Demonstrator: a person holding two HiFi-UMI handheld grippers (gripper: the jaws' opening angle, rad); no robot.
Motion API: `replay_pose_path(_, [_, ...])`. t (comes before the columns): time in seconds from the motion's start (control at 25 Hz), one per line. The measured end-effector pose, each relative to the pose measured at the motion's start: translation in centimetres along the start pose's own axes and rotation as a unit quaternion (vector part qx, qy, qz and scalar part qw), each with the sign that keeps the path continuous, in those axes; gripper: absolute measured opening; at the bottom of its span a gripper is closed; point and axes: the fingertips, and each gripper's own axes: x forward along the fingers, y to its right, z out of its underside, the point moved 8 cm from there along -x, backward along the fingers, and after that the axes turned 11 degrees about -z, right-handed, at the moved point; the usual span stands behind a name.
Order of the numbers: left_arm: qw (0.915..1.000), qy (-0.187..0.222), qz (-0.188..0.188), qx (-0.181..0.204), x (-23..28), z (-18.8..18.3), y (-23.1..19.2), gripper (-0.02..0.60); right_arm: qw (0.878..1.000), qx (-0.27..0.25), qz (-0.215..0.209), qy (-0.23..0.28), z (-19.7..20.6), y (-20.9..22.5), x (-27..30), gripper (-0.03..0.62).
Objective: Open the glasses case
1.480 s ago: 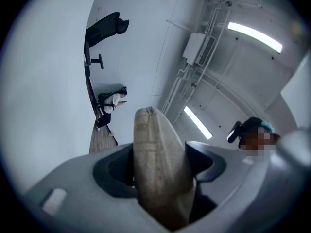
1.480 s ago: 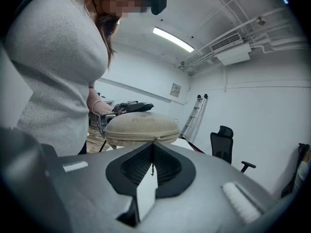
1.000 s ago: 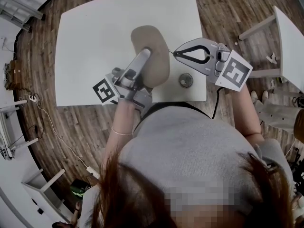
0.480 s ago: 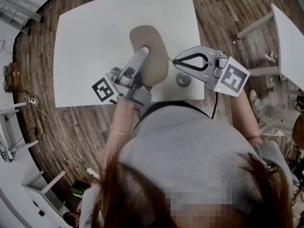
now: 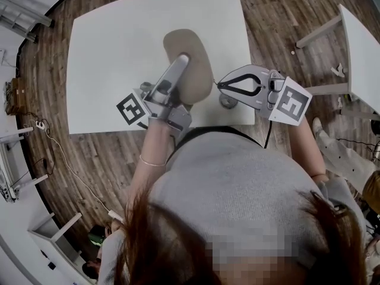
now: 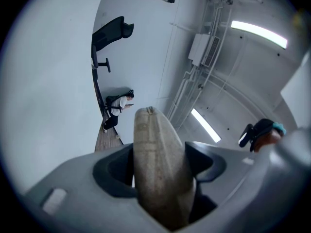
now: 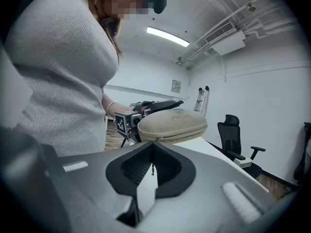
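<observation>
Two claws share the work. The left claw [image 6: 159, 148] is clenched across the glasses case [image 6: 158, 178], its jaws about half spread, with the beige shell wedged edge-on between them. In the head view one of its fingers lies along the top of the shell. The right claw [image 7: 152, 142] is pinched fully together, its tips meeting right at the zip seam on the end of the case that faces it. A thin zip pull [image 7: 152, 168] dangles in the gap behind the tips, so it looks to have the pull nipped between them.

Outward from the claws, the case sits over the front part of the white desk [image 5: 113, 58], just ahead of the person, with its long axis running away from them. Whether its underside rests on the desk or hangs just clear of it I cannot tell.

The seam reads as closed all along the side that shows, so the step in hand looks to be the start of the unzipping: case braced, pull caught, nothing drawn open yet.

The next move calls for the right claw to draw the pull along the seam and round the curved end. The tug should run in line with the zip, not outward, or the thin pull may slip free. Meanwhile the left claw must hold the shell steady against that tug without squeezing the two halves together.
</observation>
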Motion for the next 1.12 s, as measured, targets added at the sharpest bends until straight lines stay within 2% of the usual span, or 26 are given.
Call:
replay_pose_path(0.12, [1.0000,0.000,-0.001,-0.004,0.0,0.1,-0.2,0.310,1.000,0.023,0.007,0.018,0.1,-0.3,0.1,0.009])
replay_pose_path(0.28, [1.0000,0.002,-0.003,-0.009,0.1,0.0,-0.5,0.310,1.000,0.015,-0.002,0.010,0.1,-0.3,0.3,0.009])
replay_pose_path(0.76, [1.0000,0.006,-0.005,-0.003,1.0,0.0,-0.5,0.310,0.998,0.051,-0.018,0.036,0.3,-0.8,0.3,0.011])
replay_pose_path(1.12, [0.9999,0.011,-0.012,-0.006,1.3,-0.1,-0.8,0.310,0.997,0.056,-0.044,0.041,0.5,-1.4,1.7,0.011])
